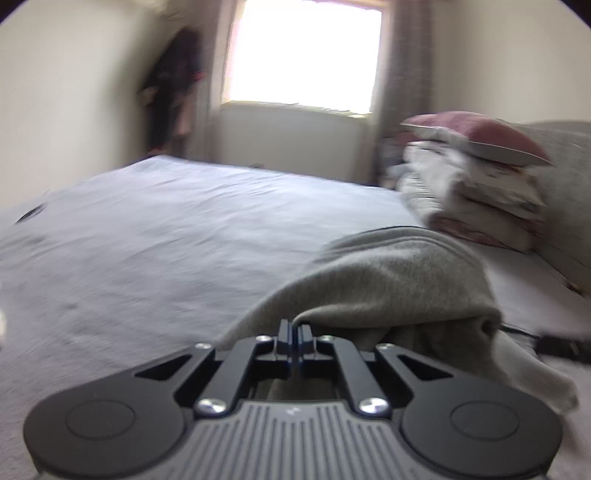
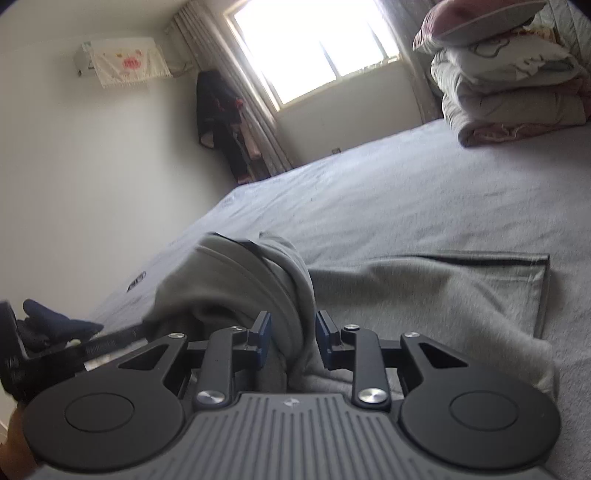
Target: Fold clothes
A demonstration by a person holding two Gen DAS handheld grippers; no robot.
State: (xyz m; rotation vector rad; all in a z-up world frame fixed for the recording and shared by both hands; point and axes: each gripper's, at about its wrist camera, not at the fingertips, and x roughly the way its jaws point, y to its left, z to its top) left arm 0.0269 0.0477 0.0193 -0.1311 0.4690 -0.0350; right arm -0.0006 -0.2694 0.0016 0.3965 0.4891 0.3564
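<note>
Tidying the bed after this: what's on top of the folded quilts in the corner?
A dark-red pillow lies on top of the stacked quilts, tilted. Under the stack, the bed sheet shows only around it; anything between the layers is hidden.

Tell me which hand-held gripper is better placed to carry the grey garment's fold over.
Left. The left hand-held gripper is shut on the grey garment, lifting its edge; the right hand-held gripper stands open around a fold.

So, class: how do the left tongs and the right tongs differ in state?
The left tongs are shut, pinching a fold of the grey garment; the right tongs stand apart. The left tongs lift their cloth; the right tongs only straddle a ridge of it. Both are black with blue pads.
</note>
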